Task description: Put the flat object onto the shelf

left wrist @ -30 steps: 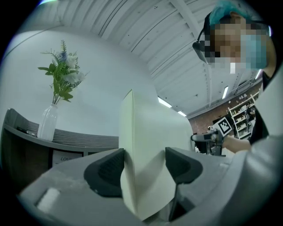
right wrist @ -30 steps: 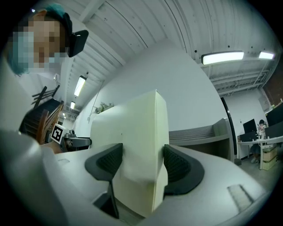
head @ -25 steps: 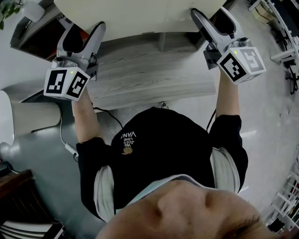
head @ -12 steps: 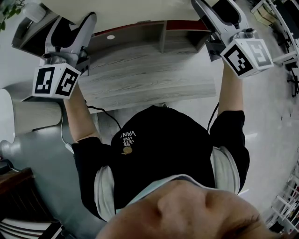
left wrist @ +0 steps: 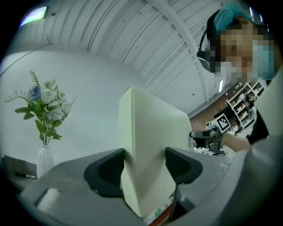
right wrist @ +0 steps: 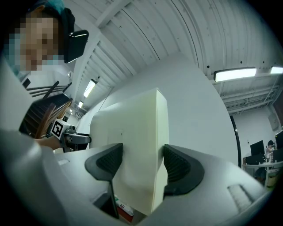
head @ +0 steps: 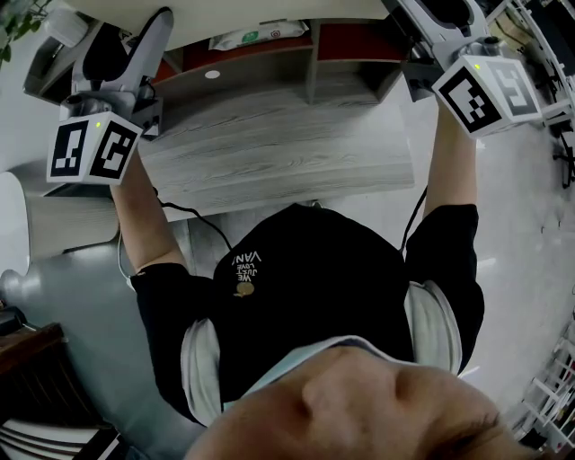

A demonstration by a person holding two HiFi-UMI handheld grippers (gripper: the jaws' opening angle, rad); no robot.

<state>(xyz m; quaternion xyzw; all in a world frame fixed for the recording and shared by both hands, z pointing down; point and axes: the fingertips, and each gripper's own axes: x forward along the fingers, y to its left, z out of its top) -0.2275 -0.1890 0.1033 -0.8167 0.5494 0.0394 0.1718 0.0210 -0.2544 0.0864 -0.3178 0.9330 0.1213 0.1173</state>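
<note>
Tongs (left wrist: 144, 165) (right wrist: 138, 164) on panel (left wrist: 152, 128), shelf (head: 310, 65) beneath

Both arms raised; left claw (left wrist: 143, 167) and right claw (right wrist: 137, 165) clamped, jaws set wide.

Board (head: 269, 7) lies above the shelf (head: 269, 153), seemingly apart.

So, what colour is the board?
The board is pale cream; the right gripper view shows it best.
</note>
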